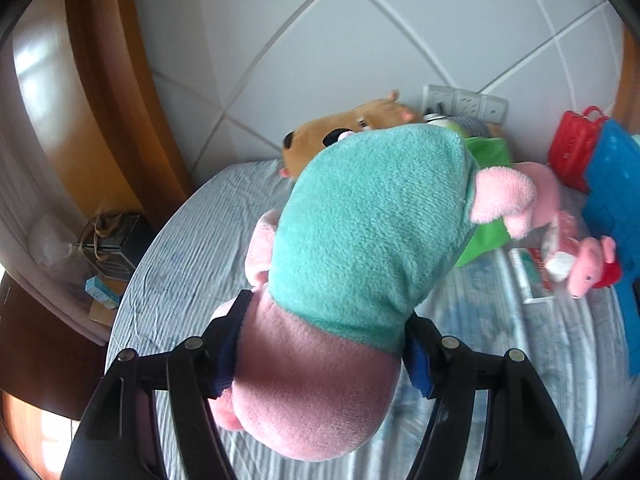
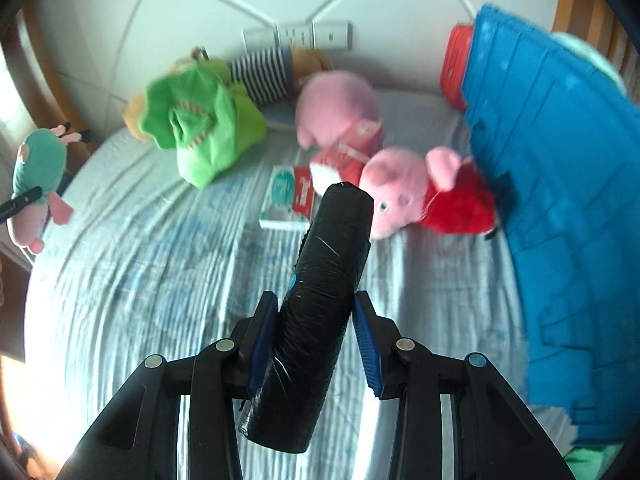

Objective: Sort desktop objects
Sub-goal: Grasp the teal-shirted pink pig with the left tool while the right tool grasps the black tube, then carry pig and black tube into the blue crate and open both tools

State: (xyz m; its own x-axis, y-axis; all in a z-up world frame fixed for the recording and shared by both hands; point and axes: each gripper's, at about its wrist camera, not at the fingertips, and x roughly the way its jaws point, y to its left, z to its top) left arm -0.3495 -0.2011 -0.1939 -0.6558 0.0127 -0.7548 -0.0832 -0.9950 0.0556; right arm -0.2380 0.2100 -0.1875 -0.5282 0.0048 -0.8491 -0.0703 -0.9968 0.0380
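My left gripper (image 1: 320,356) is shut on a pink plush pig in a teal shirt (image 1: 360,232) and holds it up above the pale blue cloth-covered table (image 1: 188,248). The same plush shows at the far left of the right wrist view (image 2: 38,184). My right gripper (image 2: 316,328) is shut on a black roll of bags (image 2: 320,304), held upright above the table (image 2: 140,288). On the table lie a pink pig plush in a red dress (image 2: 424,192), a second pink plush (image 2: 340,108), a green plush (image 2: 204,128) and a flat tissue pack (image 2: 286,196).
A large blue plastic crate (image 2: 560,200) stands at the right with a red case (image 2: 456,64) behind it. A brown plush with a striped shirt (image 2: 268,68) lies against the tiled wall under the sockets (image 2: 298,34). A wooden frame and floor clutter (image 1: 108,248) are left of the table.
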